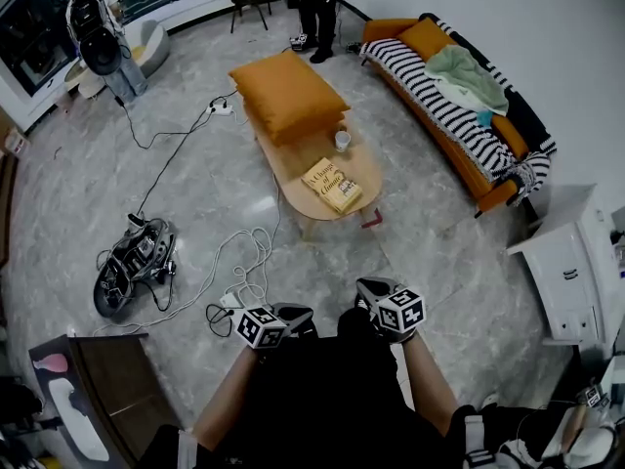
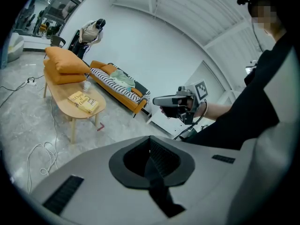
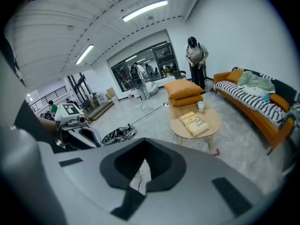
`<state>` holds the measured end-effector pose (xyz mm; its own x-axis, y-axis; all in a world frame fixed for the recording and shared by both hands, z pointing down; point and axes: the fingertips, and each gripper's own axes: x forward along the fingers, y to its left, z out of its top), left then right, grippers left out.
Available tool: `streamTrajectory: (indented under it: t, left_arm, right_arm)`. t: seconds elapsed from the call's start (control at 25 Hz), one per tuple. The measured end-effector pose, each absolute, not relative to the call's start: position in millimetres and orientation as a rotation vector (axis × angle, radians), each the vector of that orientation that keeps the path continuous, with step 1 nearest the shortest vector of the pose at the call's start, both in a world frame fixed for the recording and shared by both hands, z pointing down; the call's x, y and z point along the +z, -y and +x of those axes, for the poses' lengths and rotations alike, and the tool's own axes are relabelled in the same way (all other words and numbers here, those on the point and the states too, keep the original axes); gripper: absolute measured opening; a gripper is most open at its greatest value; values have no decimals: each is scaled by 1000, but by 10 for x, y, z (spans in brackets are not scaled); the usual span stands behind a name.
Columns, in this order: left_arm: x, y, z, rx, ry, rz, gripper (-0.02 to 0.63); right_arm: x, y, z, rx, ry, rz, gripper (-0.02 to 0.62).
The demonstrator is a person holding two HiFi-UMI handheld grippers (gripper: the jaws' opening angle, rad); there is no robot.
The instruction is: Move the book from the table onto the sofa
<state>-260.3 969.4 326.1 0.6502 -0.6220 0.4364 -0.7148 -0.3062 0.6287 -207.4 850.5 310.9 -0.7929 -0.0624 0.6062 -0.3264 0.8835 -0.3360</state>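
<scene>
A yellow book (image 1: 332, 185) lies flat at the near end of an oval wooden table (image 1: 293, 169), several steps ahead of me. It also shows as the book (image 2: 84, 101) in the left gripper view and the book (image 3: 194, 123) in the right gripper view. The orange sofa (image 1: 459, 115) with a striped blanket runs along the wall to the right of the table. My left gripper (image 1: 298, 314) and right gripper (image 1: 372, 288) are held low in front of my body, far from the table. Both are shut and hold nothing.
Two orange cushions (image 1: 288, 94) and a white cup (image 1: 342, 140) share the table with the book. White cables (image 1: 244, 262) and a black device (image 1: 132, 262) lie on the floor to the left. A white cabinet (image 1: 571, 262) stands right; a person (image 1: 317, 8) stands beyond the table.
</scene>
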Motion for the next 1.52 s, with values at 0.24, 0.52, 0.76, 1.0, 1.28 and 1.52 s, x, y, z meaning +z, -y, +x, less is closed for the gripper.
streamTrajectory:
  t: [0.24, 0.52, 0.76, 1.0, 1.28, 1.52]
  left_arm:
    - [3306, -9686, -2672, 143, 1022, 2021, 11]
    - [3288, -9507, -2733, 124, 1027, 2003, 11]
    - [3368, -9325, -2838, 117, 1035, 1963, 11]
    - [3564, -8974, -2996, 134, 1083, 1910, 11]
    - [3668, -8298, -3153, 86, 1108, 1816, 11]
    - [3751, -7558, -3347, 51, 1163, 1756, 11]
  right_arm:
    - [3125, -8482, -2135, 593, 2433, 292, 6]
    - [3201, -8335, -2126, 592, 2412, 311, 6]
    - [3319, -8137, -2248, 610, 2391, 289, 7]
    - [3500, -7764, -2417, 623, 2348, 198, 8]
    - [3670, -7094, -2716, 640, 2307, 63, 6]
    - [4003, -6473, -2995, 638, 2239, -104, 6]
